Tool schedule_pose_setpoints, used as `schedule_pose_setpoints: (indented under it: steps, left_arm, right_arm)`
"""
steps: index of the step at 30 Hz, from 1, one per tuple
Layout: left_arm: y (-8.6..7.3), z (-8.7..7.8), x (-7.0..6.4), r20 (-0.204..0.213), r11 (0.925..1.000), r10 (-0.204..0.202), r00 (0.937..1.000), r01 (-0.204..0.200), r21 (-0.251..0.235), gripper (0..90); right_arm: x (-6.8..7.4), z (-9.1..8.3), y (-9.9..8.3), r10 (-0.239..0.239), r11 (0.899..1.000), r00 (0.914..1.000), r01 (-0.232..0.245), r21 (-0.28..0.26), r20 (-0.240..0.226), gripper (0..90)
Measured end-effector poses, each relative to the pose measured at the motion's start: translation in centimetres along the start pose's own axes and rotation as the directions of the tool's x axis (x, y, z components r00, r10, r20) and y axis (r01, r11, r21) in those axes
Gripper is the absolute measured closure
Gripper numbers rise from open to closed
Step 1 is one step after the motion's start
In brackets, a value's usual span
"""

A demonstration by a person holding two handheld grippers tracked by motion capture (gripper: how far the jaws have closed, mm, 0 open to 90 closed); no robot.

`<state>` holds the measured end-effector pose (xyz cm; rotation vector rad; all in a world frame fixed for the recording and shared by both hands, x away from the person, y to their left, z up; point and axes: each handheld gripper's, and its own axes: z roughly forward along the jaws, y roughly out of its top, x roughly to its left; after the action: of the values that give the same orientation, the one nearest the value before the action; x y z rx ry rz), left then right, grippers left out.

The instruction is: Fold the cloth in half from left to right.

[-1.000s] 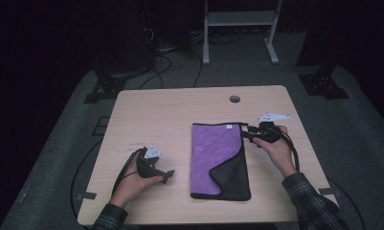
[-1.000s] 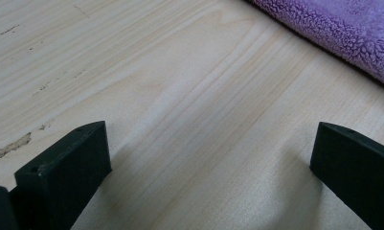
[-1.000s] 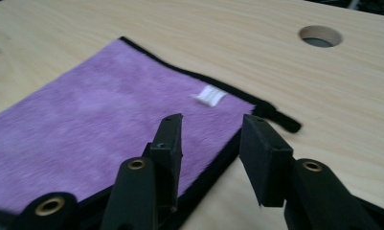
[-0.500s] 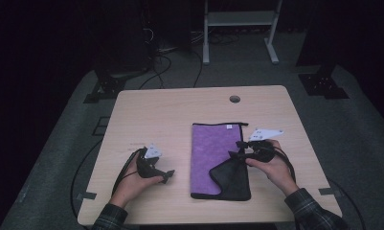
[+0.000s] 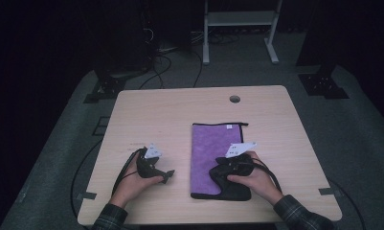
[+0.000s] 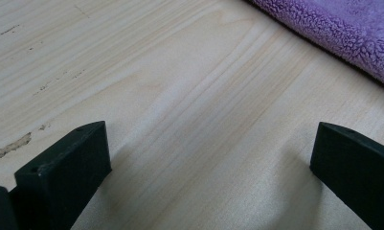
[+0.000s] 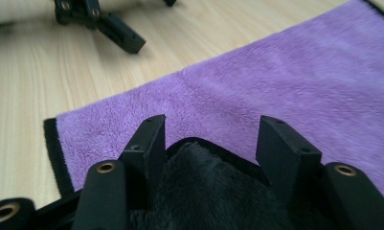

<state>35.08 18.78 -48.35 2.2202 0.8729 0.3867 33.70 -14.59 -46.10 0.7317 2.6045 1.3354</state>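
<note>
A purple cloth (image 5: 217, 143) with a black underside and black trim lies right of the table's middle. Its near right part is folded over, black side up, under my right gripper (image 5: 217, 173). In the right gripper view the jaws of that gripper (image 7: 211, 139) stand narrowly apart with a thick fold of black cloth (image 7: 204, 191) bunched between them, above the purple pile (image 7: 285, 72). My left gripper (image 5: 166, 175) rests on bare wood at the near left. Its jaws (image 6: 208, 167) are wide open around nothing, and the cloth's edge (image 6: 347, 33) lies ahead to the right.
The wooden table (image 5: 170, 115) has a small round hole (image 5: 234, 99) near its far edge. Bare wood lies left of and beyond the cloth. Cables (image 5: 165, 52) and a white frame's legs (image 5: 237, 21) stand on the dark floor behind the table.
My right gripper has moved from the cloth's far right corner toward the near edge, dragging the black folded flap with it; more purple shows at the far end. The left gripper stayed put.
</note>
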Motion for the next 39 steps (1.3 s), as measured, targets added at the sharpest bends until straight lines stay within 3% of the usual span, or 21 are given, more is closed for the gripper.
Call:
schedule_pose_setpoints:
  steps: [4, 9, 15, 19, 21, 29, 39]
  left_arm:
    - [0.0, 0.0, 0.0, 0.000, 1.0000, 0.000, 1.0000, 0.000, 0.000, 0.0]
    - [0.0, 0.0, 0.0, 0.000, 1.0000, -0.001, 1.0000, 0.001, 0.000, 0.0]
    - [0.0, 0.0, 0.0, 0.001, 1.0000, -0.003, 1.0000, 0.003, 0.000, 0.0]
    - [0.0, 0.0, 0.0, 0.001, 1.0000, -0.003, 1.0000, 0.003, 0.000, 0.0]
    - [0.0, 0.0, 0.0, 0.000, 1.0000, -0.003, 1.0000, 0.003, 0.000, 0.0]
    - [0.0, 0.0, 0.0, 0.000, 1.0000, -0.002, 1.0000, 0.002, 0.000, 0.0]
    - [0.0, 0.0, 0.0, 0.000, 1.0000, -0.005, 1.0000, 0.005, -0.003, 0.0]
  right_arm:
    - [0.2, 1.1, -0.2, -0.021, 0.999, 0.9997, 0.021, 0.027, -0.009, 43.4]
    - [0.7, 2.1, -0.6, -0.079, 0.995, 0.9968, 0.079, 0.069, 0.009, 46.3]
    - [0.8, 1.9, -0.6, -0.099, 0.993, 0.9948, 0.097, 0.073, 0.024, 61.2]
    - [0.6, 1.7, -0.6, -0.070, 0.995, 0.9974, 0.069, 0.067, 0.016, 77.8]
    - [0.4, 1.5, -0.6, -0.050, 0.997, 0.9987, 0.049, 0.063, 0.009, 80.6]
    - [0.3, -0.2, -0.4, -0.002, 1.000, 1.0000, 0.002, 0.030, -0.003, 81.8]
    - [1.1, -4.1, -2.0, 0.029, 1.000, 0.9993, -0.029, -0.007, 0.024, 81.6]
